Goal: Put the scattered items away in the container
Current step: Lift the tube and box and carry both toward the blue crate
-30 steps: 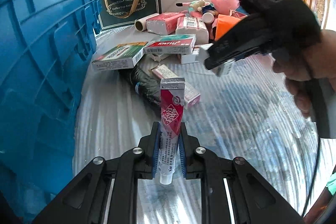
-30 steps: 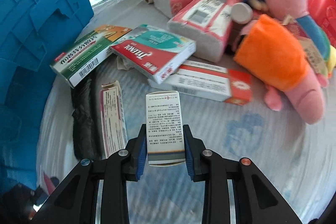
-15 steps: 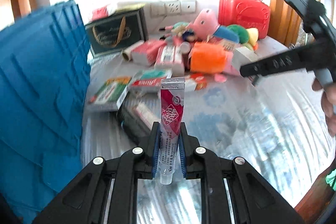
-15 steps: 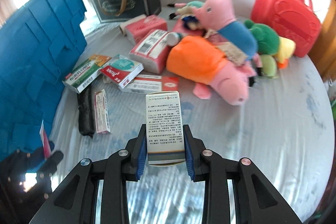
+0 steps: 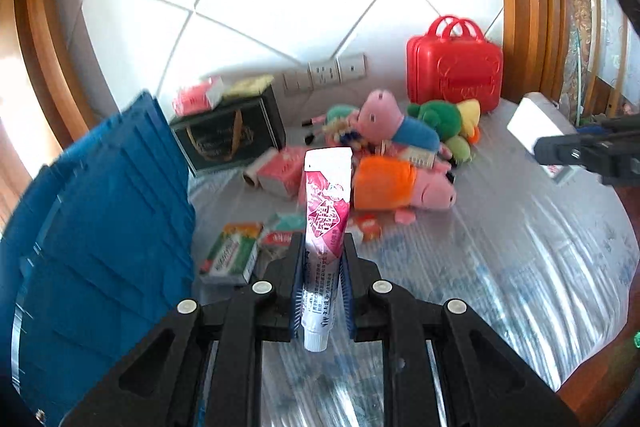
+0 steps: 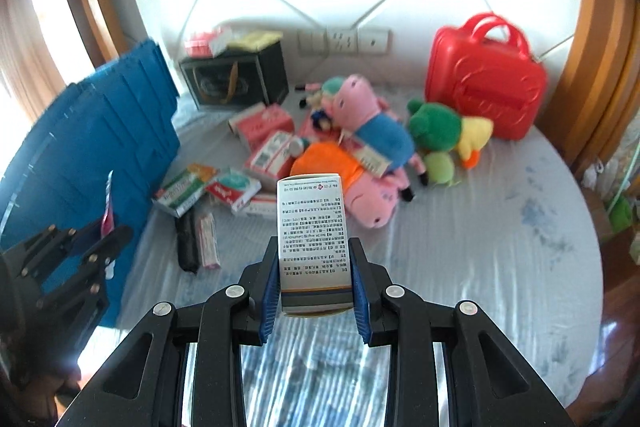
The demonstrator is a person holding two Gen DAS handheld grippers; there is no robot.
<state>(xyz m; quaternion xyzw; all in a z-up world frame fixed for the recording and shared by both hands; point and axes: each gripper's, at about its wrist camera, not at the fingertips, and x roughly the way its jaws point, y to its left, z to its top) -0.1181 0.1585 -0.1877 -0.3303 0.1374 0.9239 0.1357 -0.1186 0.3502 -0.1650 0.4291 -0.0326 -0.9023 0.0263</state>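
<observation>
A: Item one, the left gripper (image 5: 322, 283) — how is it standing?

B: It is clenching a pink and white tube (image 5: 326, 227), cap end toward the camera, crimped end pointing away toward 12 o'clock; both blue pads are pressing on the tube's lower half.

A: Item two, the right gripper (image 6: 314, 283)?

B: It is grasping a white medicine box (image 6: 312, 231) printed with small black text; the pads are pressing on the box's two long sides, the box projecting forward past the fingertips.

A: Item three, the container?

B: The blue crate (image 5: 96, 227) is sitting at 9 o'clock in the left wrist view, its ribbed outer wall facing the camera; its inside is not showing, so I cannot tell what it is holding.

A: And the loose stock on the silvery table (image 6: 460, 247)?

B: Lying at 12 o'clock from the left gripper: a green and white carton (image 5: 232, 253) just beside the crate; a red and teal carton (image 6: 234, 189) touching it; pink tissue packs (image 6: 266, 123) behind; a pink pig plush (image 6: 368, 123) lying over an orange and pink plush (image 6: 360, 187); a green frog plush (image 6: 434, 125) next to a yellow duck (image 6: 474, 135); a red case (image 6: 486, 87) standing at 1 o'clock; a dark gift bag (image 6: 236, 77) standing at 11 o'clock against the wall; a black bundle (image 6: 187, 241) and a slim pink box (image 6: 209, 241) lying side by side near the crate
</observation>
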